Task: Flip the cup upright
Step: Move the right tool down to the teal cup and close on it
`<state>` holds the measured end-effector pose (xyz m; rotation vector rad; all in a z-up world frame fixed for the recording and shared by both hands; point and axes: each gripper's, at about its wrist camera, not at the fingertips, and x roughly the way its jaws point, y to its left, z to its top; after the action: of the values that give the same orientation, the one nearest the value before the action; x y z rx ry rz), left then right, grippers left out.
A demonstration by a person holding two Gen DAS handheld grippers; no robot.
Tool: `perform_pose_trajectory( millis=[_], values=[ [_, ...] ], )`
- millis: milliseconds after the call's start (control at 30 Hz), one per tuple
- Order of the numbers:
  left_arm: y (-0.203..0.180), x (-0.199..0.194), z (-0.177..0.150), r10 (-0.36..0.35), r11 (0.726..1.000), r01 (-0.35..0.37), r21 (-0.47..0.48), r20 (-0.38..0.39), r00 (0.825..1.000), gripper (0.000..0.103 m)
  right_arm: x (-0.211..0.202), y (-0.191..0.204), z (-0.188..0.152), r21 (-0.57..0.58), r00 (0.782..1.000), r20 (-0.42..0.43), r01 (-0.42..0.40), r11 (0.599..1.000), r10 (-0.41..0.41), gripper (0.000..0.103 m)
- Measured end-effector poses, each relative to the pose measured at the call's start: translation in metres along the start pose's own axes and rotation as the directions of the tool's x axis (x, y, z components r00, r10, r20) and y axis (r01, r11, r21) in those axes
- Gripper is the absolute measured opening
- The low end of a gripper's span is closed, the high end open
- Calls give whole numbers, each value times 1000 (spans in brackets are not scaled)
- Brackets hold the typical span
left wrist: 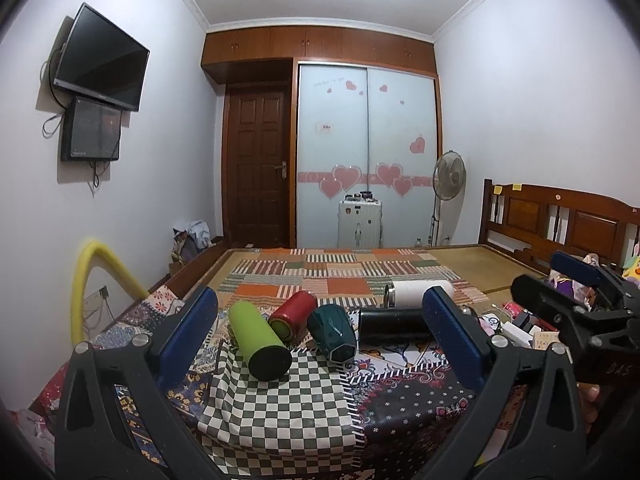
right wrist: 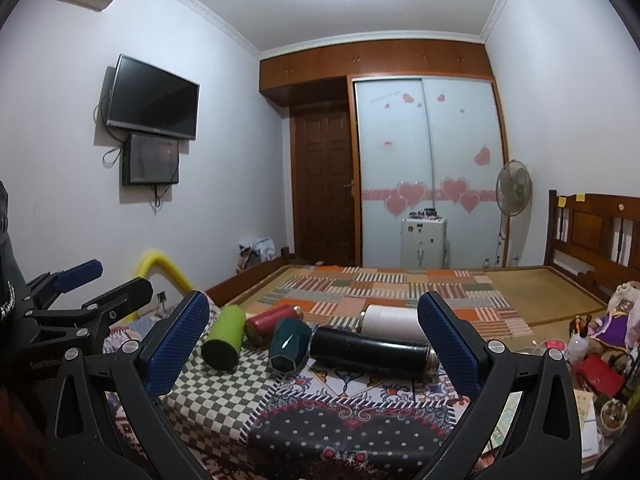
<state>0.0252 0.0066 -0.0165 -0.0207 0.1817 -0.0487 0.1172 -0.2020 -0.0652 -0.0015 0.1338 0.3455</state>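
Several cups lie on their sides on the patterned cloths of the bed: a lime green cup, a red cup, a dark teal faceted cup, a black flask and a white cup. My left gripper is open and empty, just short of the cups; it also shows in the right wrist view. My right gripper is open and empty, short of the teal cup and black flask; it shows in the left wrist view.
A checkered cloth lies under the green cup. Clutter and toys sit at the right by the wooden headboard. A yellow foam tube arcs at the left. A patchwork mat covers the bed beyond.
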Motion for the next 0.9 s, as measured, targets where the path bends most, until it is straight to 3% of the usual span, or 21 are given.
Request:
perform_pose_trajectory(
  millis=[133, 300, 433, 600, 900],
  values=[
    [10, 16, -6, 21, 1000, -21, -4, -25, 999, 103, 21, 0, -6, -2, 997, -67, -36, 999, 36, 97],
    [22, 36, -13, 43, 999, -43, 15, -52, 998, 101, 52, 4, -13, -23, 984, -160, -79, 997, 75, 79],
    [32, 56, -22, 59, 998, -56, 29, -87, 994, 98, 82, 11, -20, -44, 964, -243, -123, 991, 108, 75],
    [52, 85, -37, 61, 998, -61, 3, -157, 986, 93, 119, 16, -25, -40, 924, -351, -179, 983, 154, 69],
    [86, 119, -52, 53, 994, -74, -85, -221, 974, 92, 186, 26, -29, -33, 823, -537, -238, 971, 184, 64]
  ],
)
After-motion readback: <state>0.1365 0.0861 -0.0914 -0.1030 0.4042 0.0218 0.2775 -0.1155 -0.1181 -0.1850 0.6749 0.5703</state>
